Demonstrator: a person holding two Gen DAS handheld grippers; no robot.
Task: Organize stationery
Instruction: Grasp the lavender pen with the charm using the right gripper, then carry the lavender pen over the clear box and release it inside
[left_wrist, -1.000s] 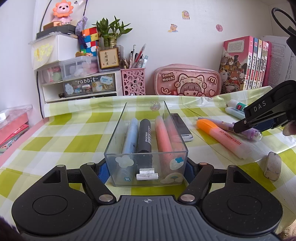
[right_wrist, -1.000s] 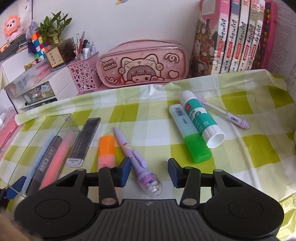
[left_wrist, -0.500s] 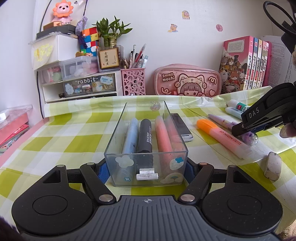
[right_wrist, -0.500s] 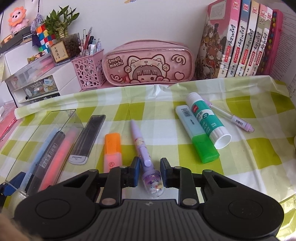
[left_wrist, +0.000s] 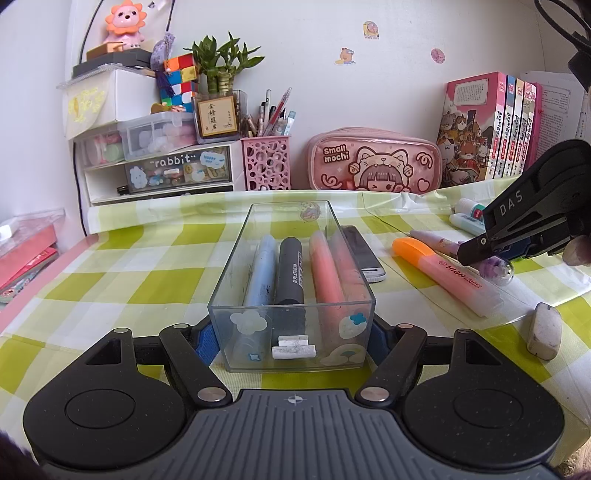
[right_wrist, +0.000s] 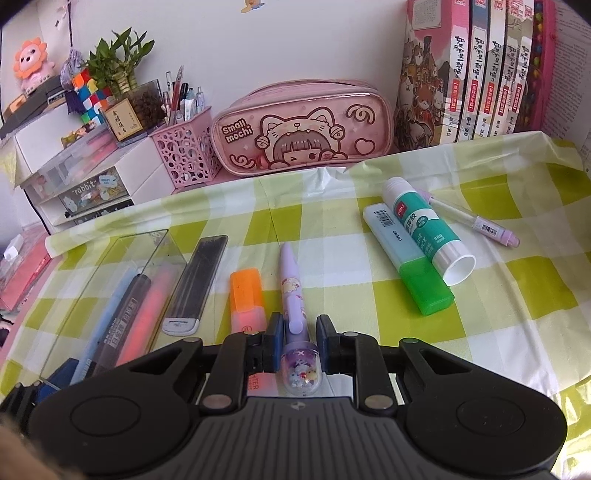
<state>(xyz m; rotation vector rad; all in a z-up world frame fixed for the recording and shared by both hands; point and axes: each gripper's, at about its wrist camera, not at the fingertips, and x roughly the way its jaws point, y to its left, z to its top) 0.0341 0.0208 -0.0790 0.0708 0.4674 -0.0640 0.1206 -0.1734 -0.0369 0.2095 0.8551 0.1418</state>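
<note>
My left gripper (left_wrist: 291, 336) is shut on the near end of a clear plastic box (left_wrist: 236, 258) that stands on the checked cloth. Inside it lie a blue pen, a black marker (left_wrist: 290, 273) and pink highlighters. My right gripper (right_wrist: 300, 343) is shut on a purple pen (right_wrist: 291, 280) near its glittery dome end, which still rests on the cloth. From the left wrist the right gripper (left_wrist: 480, 251) shows at the right, over that pen (left_wrist: 436, 238). An orange-capped highlighter (right_wrist: 246, 295) lies just left of the pen.
A dark lead case (right_wrist: 199, 280) lies between the box (right_wrist: 110, 266) and the highlighter. A glue stick (right_wrist: 424, 229), a green-capped highlighter (right_wrist: 410, 258) and a thin lilac pen (right_wrist: 476, 221) lie right. An eraser (left_wrist: 545, 330) sits near right. A pink pouch (right_wrist: 303, 125), a pen holder (right_wrist: 184, 155) and books (right_wrist: 480, 74) line the wall.
The right gripper's jaws have closed from wide apart onto the purple pen. The left gripper and the box have not moved.
</note>
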